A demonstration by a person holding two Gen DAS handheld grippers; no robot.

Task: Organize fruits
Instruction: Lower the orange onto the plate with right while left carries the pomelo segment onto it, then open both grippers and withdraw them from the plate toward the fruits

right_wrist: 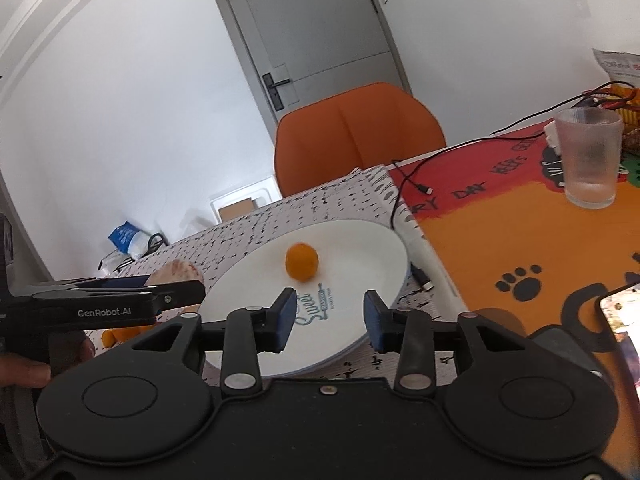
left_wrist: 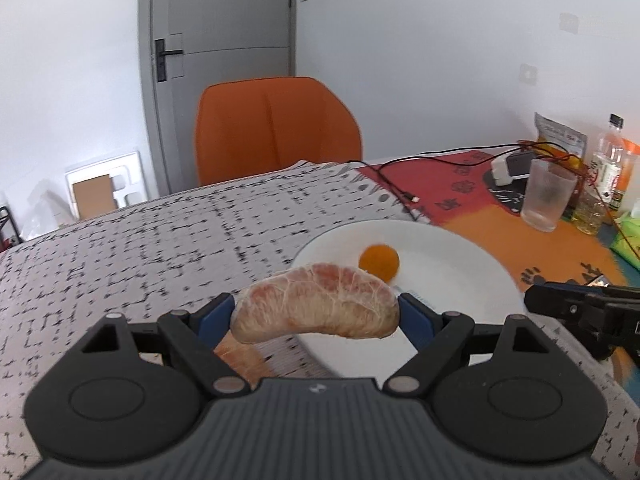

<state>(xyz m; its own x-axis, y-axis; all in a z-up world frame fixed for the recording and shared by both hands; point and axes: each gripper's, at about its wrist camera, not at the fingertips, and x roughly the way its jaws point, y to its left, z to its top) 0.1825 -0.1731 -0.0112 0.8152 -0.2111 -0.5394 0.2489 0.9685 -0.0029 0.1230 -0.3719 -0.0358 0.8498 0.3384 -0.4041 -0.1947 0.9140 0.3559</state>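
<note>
- Just above the near part of the table [left_wrist: 140,248], the left gripper [left_wrist: 316,312] is clamped on a peeled pomelo segment [left_wrist: 316,306], one blue pad at each end, holding it lifted over the near left rim of the white plate [left_wrist: 460,280].
- Under the lifted segment, another pale fruit piece [left_wrist: 240,360] lies on the speckled cloth, partly hidden by the gripper.
- At the plate's near rim, the right gripper [right_wrist: 330,316] hovers with its jaws apart and nothing between its blue pads [right_wrist: 286,318].
- In the right wrist view, small orange pieces [right_wrist: 120,334] sit on the cloth to the left of the plate, below the left gripper; what they are is unclear.
- On the plate, towards its far side, rests a small round orange fruit [left_wrist: 379,262], apart from both grippers.
- Beyond the plate, a black cable [right_wrist: 404,188] trails across the table onto a red and orange mat [right_wrist: 520,240].
- Towards the far right corner, a ribbed clear glass [left_wrist: 546,196] stands upright on the mat, with a bottle [left_wrist: 608,156] and a packet behind it.
- Past the table's far edge stands an orange chair [left_wrist: 276,128], with a grey door [left_wrist: 224,20] behind it.
</note>
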